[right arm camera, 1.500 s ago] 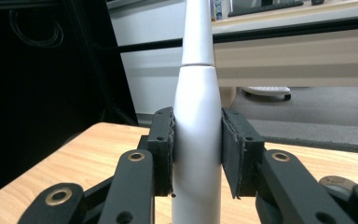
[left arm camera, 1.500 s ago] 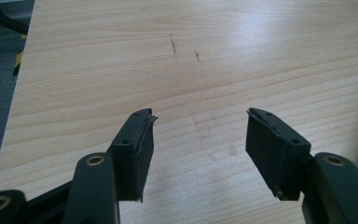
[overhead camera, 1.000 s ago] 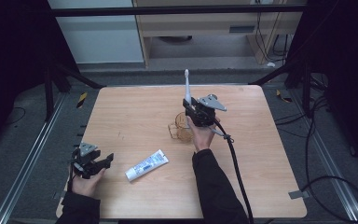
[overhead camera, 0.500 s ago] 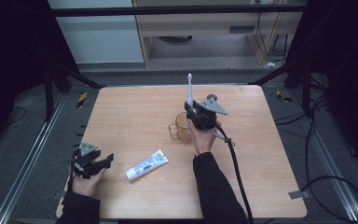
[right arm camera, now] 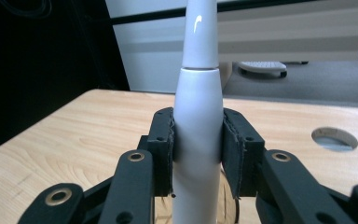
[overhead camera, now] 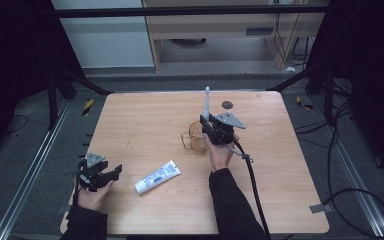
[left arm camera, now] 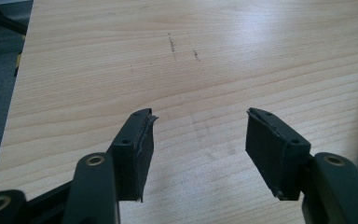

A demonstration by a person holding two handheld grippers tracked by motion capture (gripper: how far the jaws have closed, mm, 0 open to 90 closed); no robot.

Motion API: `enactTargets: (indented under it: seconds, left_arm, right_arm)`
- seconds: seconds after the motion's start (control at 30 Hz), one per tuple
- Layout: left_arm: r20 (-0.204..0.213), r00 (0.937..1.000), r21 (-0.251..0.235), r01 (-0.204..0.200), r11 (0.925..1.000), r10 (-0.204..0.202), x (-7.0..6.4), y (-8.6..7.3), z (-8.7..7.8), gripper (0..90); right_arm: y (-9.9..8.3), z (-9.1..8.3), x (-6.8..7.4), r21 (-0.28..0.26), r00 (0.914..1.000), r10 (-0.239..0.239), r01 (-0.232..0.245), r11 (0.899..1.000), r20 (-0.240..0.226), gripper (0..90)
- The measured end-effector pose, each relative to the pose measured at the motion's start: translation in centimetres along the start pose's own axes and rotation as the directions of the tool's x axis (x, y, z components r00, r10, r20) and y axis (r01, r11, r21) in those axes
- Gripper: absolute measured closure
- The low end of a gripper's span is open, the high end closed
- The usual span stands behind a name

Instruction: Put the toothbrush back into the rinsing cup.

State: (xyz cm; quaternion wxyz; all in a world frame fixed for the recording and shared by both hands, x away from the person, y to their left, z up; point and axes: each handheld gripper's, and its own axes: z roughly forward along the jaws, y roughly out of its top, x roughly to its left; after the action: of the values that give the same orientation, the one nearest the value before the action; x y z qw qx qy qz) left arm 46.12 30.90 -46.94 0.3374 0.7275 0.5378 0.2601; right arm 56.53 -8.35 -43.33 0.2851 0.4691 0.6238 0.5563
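- Left gripper [overhead camera: 114, 171]: near the table's [overhead camera: 145, 120] front left corner, held by the left hand [overhead camera: 92, 196]. In the left gripper view its jaws stand wide apart over bare wood, gripping nothing.
- Tube [overhead camera: 157, 176]: white with blue print, lying flat just right of the left gripper, apart from it.
- Right gripper [right arm camera: 196, 140]: near the table's middle, held by the right hand [overhead camera: 219, 155]. Its jaws are closed on the white body of an electric toothbrush [right arm camera: 198, 121], held upright.
- Cup [overhead camera: 193, 137]: clear, with a handle, directly below the toothbrush; whether the toothbrush base is inside it is unclear.
- Hole [overhead camera: 227, 104]: round, in the tabletop beyond the right gripper.
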Motion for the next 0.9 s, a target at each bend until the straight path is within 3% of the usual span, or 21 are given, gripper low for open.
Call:
enactTargets:
  seconds: [0.3,0.9]
  left_arm:
    - [0.001,1.0,0.001,-0.001,1.0,0.001,-0.1,0.0,0.0,41.0]
    - [0.002,1.0,0.006,-0.007,1.0,0.007,-0.2,0.0,0.1,40.9]
  right_arm:
    - [-0.8,0.0,0.1,0.045,0.9992,-0.039,0.039,0.998,0.0,66.6]
    - [-1.4,-0.6,-0.6,0.085,0.9992,-0.039,0.039,0.996,-0.007,66.3]
